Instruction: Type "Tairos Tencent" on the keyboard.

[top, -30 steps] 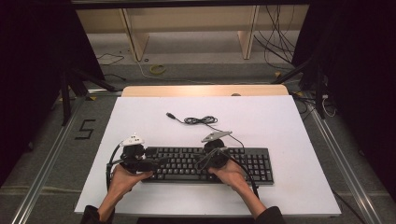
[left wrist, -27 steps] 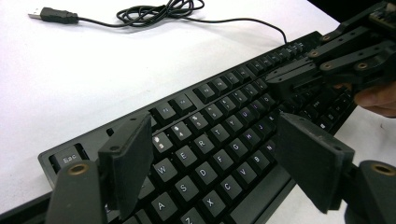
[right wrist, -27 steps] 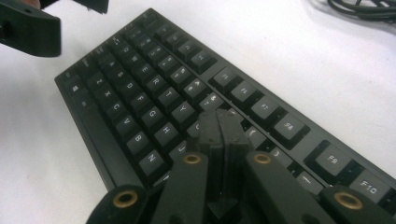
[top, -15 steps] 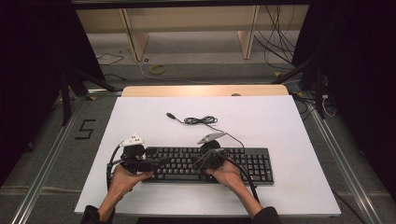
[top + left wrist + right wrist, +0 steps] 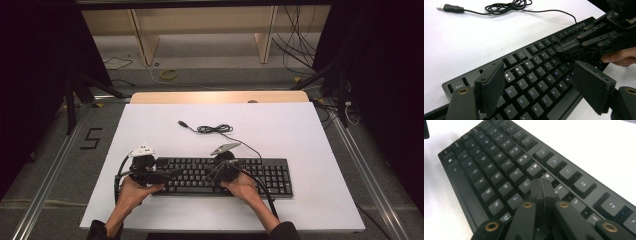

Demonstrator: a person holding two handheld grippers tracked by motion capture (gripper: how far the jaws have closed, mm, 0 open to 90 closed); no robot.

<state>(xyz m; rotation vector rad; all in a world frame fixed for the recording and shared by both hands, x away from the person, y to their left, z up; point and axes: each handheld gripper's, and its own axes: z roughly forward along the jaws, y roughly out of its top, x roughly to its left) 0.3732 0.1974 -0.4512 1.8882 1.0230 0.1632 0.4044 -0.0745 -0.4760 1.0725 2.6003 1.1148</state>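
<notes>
A black keyboard (image 5: 260,175) lies near the front of the white table, and its thin black cable (image 5: 212,129) coils behind it and ends in a USB plug (image 5: 450,8). My left gripper (image 5: 162,176) hovers over the keyboard's left end. Its jaws stand open above the letter keys (image 5: 539,75) with nothing between them. My right gripper (image 5: 212,175) is shut, and its joined tips (image 5: 541,186) rest on the keys around U and 8. Its shut jaws (image 5: 567,50) point across the key rows in the left gripper view. A hand holds each gripper.
The white table top (image 5: 300,130) has bare room behind and to the right of the keyboard. A wooden strip (image 5: 220,96) borders its far edge. Beyond it are wooden shelf legs (image 5: 140,35), floor cables and a yellow ring (image 5: 168,74). Metal rails (image 5: 45,185) run along both sides.
My right gripper has shifted a little to the left over the keys. The left gripper, the keyboard and the cable have stayed in place.
</notes>
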